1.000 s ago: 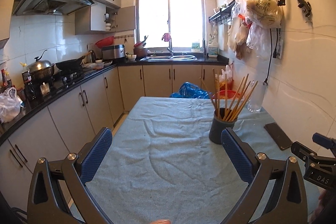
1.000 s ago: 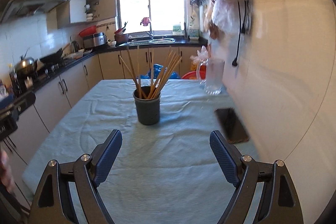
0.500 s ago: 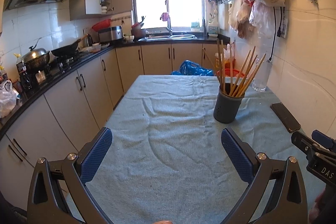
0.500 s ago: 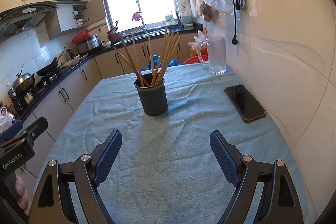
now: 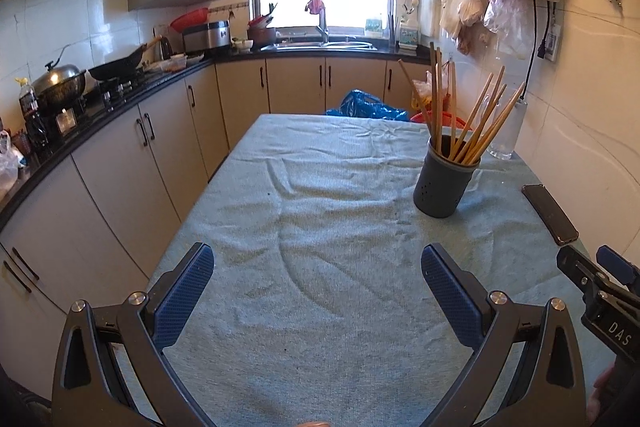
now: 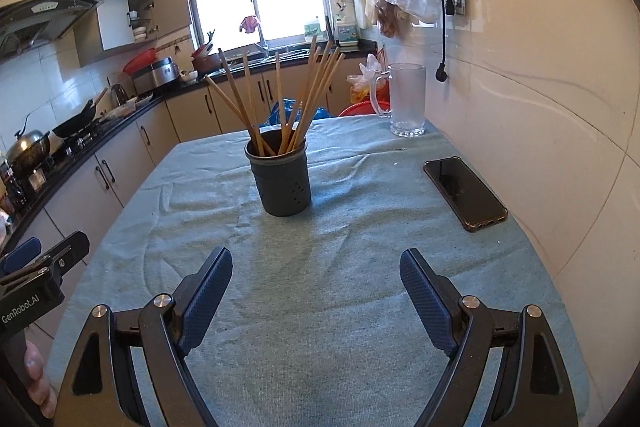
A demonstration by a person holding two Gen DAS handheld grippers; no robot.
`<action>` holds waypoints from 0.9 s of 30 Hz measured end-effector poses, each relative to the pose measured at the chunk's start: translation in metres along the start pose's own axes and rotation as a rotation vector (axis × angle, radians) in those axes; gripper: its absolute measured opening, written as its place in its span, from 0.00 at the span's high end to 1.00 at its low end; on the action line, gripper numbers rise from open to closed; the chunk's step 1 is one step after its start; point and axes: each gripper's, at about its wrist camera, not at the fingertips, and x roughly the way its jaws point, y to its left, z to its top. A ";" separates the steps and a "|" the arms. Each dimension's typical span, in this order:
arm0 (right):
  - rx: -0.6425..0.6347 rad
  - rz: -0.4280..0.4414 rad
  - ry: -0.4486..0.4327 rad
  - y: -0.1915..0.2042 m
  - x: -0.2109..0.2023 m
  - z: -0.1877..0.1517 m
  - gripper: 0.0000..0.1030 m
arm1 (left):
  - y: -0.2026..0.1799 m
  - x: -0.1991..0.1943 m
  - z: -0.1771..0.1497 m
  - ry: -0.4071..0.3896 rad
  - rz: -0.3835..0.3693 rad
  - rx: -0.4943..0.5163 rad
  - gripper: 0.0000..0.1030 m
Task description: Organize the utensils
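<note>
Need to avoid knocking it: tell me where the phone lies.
The phone lies flat on the tablecloth near the right wall, right of the chopstick holder and nearer than the glass mug.

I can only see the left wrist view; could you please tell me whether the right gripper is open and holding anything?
Observer: The right gripper is open and empty above the cloth.
Operator: Thank you. What is the clear thing behind the chopsticks?
Observer: A glass mug with a handle, standing upright near the wall.
Operator: Is the holder in line with the right gripper?
Observer: The holder of chopsticks stands ahead of it, slightly left of the middle of its gap.
</note>
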 end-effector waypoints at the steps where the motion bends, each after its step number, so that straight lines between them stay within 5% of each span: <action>1: -0.004 -0.002 0.000 0.002 0.001 0.000 0.13 | 0.000 0.001 0.000 0.004 0.000 -0.002 0.00; 27: -0.035 -0.021 0.031 0.013 0.024 -0.004 0.13 | 0.007 0.034 -0.003 0.093 -0.007 -0.021 0.00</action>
